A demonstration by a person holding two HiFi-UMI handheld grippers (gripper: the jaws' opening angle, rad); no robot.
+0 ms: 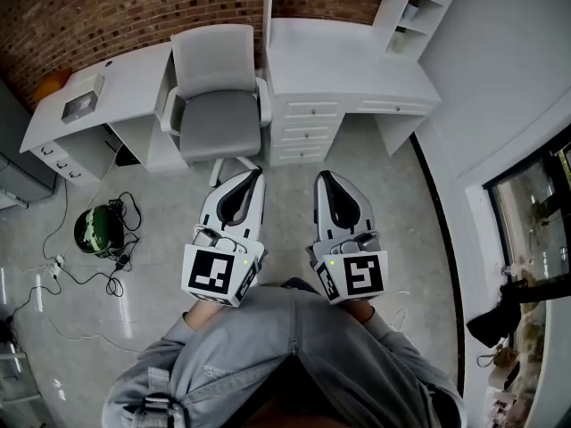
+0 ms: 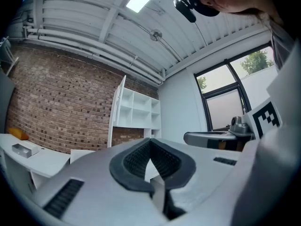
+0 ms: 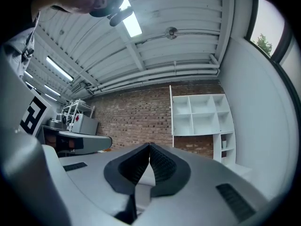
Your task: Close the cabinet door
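Observation:
The white shelf cabinet (image 3: 200,114) stands on the desk against the brick wall. Its tall narrow door (image 3: 170,109) stands out edge-on toward me, open. In the left gripper view the same door (image 2: 117,109) hangs at the left side of the cabinet (image 2: 138,109). From the head view the door (image 1: 268,7) is a thin white panel above the desk. My left gripper (image 1: 254,175) and right gripper (image 1: 323,176) are side by side close to my body, well short of the desk. Both are shut and empty, with their jaws meeting at the tips (image 2: 150,140) (image 3: 149,146).
A grey office chair (image 1: 219,87) stands between a low white desk (image 1: 107,96) on the left and the drawer desk (image 1: 348,61) under the cabinet. A green helmet (image 1: 98,230) and cables (image 1: 89,279) lie on the floor at left. A window (image 1: 535,221) runs along the right.

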